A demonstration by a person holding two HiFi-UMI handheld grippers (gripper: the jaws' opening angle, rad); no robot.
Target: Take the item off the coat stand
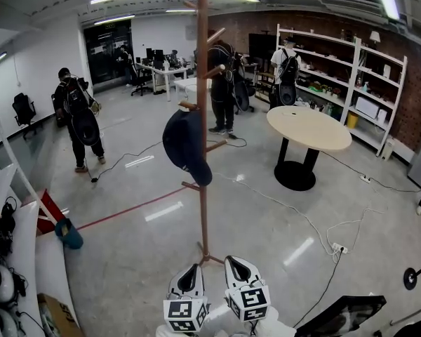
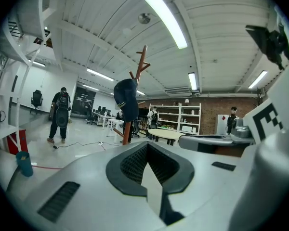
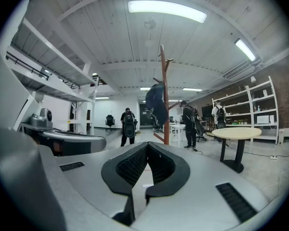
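A tall brown wooden coat stand [image 1: 203,118] rises from the glossy floor straight ahead of me. A dark navy cap [image 1: 186,146] hangs on one of its left pegs, about halfway up. Both grippers are low at the bottom of the head view, short of the stand's foot. The left gripper [image 1: 191,268] and the right gripper [image 1: 236,261] are side by side, both shut and holding nothing. In the left gripper view the cap [image 2: 126,99] and stand [image 2: 137,95] lie far beyond the left gripper [image 2: 147,145]. The right gripper view shows the cap [image 3: 156,102] well past the right gripper [image 3: 148,145].
A round beige table [image 1: 309,127] on a black base stands to the right. White shelves [image 1: 351,83] line the brick wall. Cables and a power strip [image 1: 337,247] lie on the floor at right. A blue bin [image 1: 69,234] sits at left. People stand further back.
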